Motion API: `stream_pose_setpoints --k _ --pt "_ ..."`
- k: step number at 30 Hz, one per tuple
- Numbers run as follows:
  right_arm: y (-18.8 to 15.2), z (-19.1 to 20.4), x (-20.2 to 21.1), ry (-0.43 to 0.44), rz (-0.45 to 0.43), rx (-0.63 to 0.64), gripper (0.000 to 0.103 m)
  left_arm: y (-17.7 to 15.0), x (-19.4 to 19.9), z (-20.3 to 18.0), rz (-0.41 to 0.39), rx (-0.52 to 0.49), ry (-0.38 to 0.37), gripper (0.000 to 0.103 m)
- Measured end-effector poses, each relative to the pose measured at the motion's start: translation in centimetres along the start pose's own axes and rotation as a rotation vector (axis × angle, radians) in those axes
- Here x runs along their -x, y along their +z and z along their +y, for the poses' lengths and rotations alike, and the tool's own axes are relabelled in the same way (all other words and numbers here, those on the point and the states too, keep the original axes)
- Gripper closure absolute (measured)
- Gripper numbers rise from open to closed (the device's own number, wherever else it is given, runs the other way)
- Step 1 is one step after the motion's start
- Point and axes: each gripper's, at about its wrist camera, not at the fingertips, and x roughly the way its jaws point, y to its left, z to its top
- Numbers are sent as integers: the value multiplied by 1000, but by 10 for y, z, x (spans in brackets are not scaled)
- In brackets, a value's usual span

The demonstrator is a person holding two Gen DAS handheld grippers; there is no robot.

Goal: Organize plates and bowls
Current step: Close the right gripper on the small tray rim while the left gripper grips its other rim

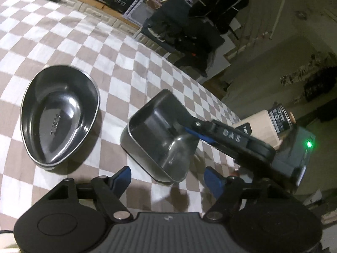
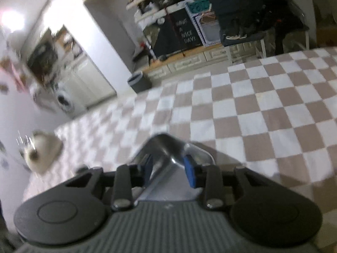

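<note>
Rectangular steel tray [image 1: 160, 135] sits centre frame on the checkered surface [image 1: 84, 42], tilted; oval steel dish [image 1: 61, 116] to its left. Right hand-held gripper [image 2: 168, 166] clamps the tray's rim; left hand-held gripper [image 1: 166, 177] gapes, empty. Judged light, rigid, slippery: hold by the rim.

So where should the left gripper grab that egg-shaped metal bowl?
Best guess: pinch the thin rim of the egg-shaped bowl at its near, narrow end, coming down from above with one finger inside and one outside. It sits upright and empty on the checked cloth, and its body looks too wide for the left gripper.
</note>
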Motion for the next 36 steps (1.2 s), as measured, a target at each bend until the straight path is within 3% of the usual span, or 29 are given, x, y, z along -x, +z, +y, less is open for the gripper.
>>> stream_pose_setpoints --k 6,9,13,18,25,30,36 --pt "5 -6 15 -11 -151 -76 55 -5 -3 6 23 64 -35 30" --pt "6 -8 8 -28 -172 -104 51 -7 -5 4 19 55 -62 30" --pt "4 -9 -10 -41 -136 -105 51 -7 -12 3 28 43 -85 30" --pt "6 -15 -9 10 -89 -84 55 -5 -17 5 31 43 -89 30" --pt "8 -16 4 110 21 5 63 5 -5 10 -34 77 -82 30" --pt "2 -3 19 89 59 97 70 7 1 18 -44 153 -69 30" --pt "-8 18 28 31 97 154 70 10 6 20 -65 137 -17 34"
